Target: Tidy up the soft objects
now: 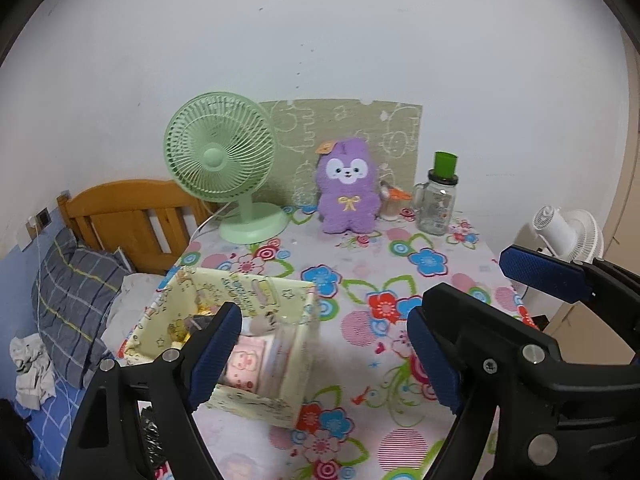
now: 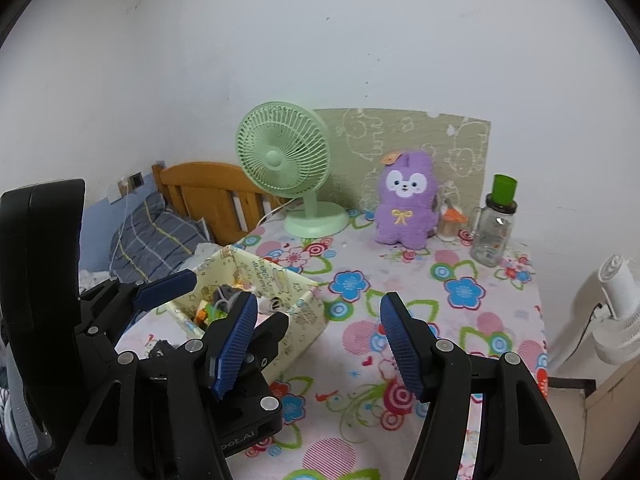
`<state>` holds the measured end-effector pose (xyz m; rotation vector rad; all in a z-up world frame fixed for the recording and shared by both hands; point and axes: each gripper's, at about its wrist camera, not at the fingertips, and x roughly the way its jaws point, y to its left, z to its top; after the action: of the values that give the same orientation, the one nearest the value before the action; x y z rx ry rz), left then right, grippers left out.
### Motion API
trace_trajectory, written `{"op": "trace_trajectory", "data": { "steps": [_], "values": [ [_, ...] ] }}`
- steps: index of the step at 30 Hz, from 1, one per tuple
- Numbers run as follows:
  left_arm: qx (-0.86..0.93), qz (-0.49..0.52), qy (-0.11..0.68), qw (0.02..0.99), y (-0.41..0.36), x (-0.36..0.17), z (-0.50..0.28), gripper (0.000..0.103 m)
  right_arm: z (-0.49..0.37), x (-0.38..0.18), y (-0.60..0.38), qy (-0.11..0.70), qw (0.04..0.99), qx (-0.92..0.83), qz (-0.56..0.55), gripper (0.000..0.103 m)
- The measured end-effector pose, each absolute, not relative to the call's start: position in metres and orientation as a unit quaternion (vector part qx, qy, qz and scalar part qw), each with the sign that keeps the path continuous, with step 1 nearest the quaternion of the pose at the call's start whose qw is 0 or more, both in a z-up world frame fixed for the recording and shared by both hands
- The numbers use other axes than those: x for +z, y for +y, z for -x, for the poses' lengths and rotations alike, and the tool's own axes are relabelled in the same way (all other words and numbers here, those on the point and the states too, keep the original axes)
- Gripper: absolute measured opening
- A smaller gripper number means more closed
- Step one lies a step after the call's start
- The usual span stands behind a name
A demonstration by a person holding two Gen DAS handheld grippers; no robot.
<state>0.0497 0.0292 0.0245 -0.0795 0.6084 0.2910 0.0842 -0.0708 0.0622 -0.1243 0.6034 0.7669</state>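
Soft objects are sitting in two spots: a purple plush [image 1: 347,188] is standing upright at the back of the surface [image 1: 436,280], leaning against a green patterned board [image 1: 352,128] on the wall, and smaller soft-looking items are lying inside the yellow fabric box [image 1: 260,292]. Bed [image 1: 68,300] is lying left of the surface, with a wooden headboard [image 1: 132,216] and a plaid pillow [image 1: 76,292]. Surface is wearing a floral cloth. Green desk fan [image 1: 224,160] is standing at the back left, just beside the plush. White fan [image 1: 568,232] is standing off the right edge of the surface. Yellow fabric box is sitting at the front left of the surface, near its edge; a pink printed item [image 1: 246,364] is showing inside, the rest too jumbled to tell.

Left hand-held gripper [image 1: 324,356] is hovering over the front of the surface, jaws released and spread, nothing between them; its left finger is overlapping the box in the left wrist view. Right hand-held gripper [image 2: 320,344] is hovering beside it on the right, jaws also released, empty, over bare cloth. Clear jar [image 1: 438,204] with a green cup on top is standing right of the plush. Small orange-topped container [image 1: 394,204] is sitting between plush and jar.
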Motion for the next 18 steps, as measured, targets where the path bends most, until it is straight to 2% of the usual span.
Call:
{"op": "trace_trajectory", "data": {
  "steps": [18],
  "values": [
    [0.084, 0.026, 0.281, 0.956, -0.045, 0.035, -0.051, 0.087, -0.075, 0.071, -0.149, 0.275, 0.905, 0.321, 0.046, 0.068]
  ]
}}
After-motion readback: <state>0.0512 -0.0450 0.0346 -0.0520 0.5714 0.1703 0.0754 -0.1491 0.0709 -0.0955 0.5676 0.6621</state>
